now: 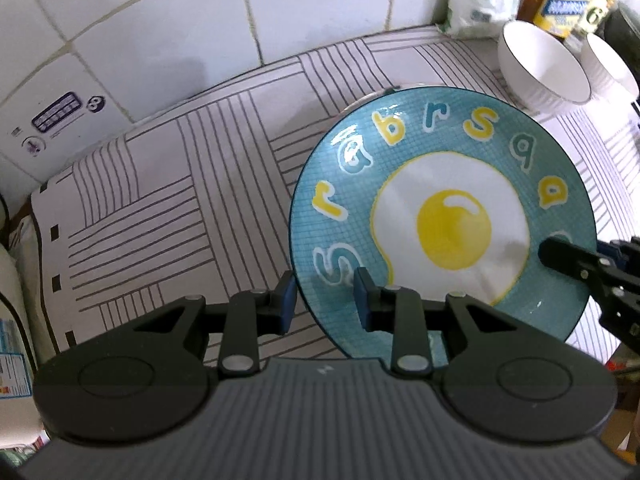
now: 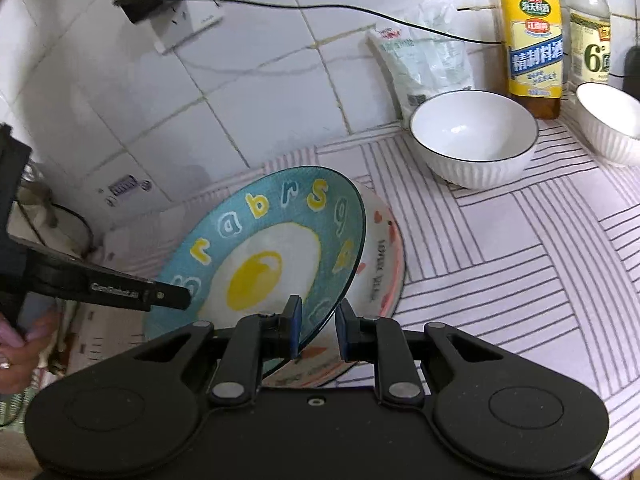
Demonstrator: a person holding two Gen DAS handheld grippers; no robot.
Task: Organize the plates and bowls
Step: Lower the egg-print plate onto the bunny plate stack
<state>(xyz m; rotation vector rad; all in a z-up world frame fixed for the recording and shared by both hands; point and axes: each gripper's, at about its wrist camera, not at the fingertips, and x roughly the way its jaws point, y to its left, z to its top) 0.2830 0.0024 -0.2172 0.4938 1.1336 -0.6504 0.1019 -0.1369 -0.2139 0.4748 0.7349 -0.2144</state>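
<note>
While tilted above a second plate [image 2: 384, 256], the blue plate [image 1: 440, 208] sits with its rim between the spread jaws of both the left gripper [image 1: 325, 300] and the right gripper [image 2: 318, 326].
Glossy and round, it shows a fried egg ringed by letters "s r a b r s a a"; ribbed white bowls [image 2: 474, 140] stand beyond on a striped cloth [image 2: 520, 248], near a yellow-labelled bottle [image 2: 532, 40] and one marked "6°" [image 2: 590, 28].

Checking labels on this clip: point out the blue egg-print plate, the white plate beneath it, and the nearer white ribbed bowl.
Blue egg-print plate [image 1: 454, 228], left wrist view, yolk.
White plate [image 2: 380, 264], right wrist view, lettered rim.
Nearer white ribbed bowl [image 2: 472, 132], right wrist view, inside.
</note>
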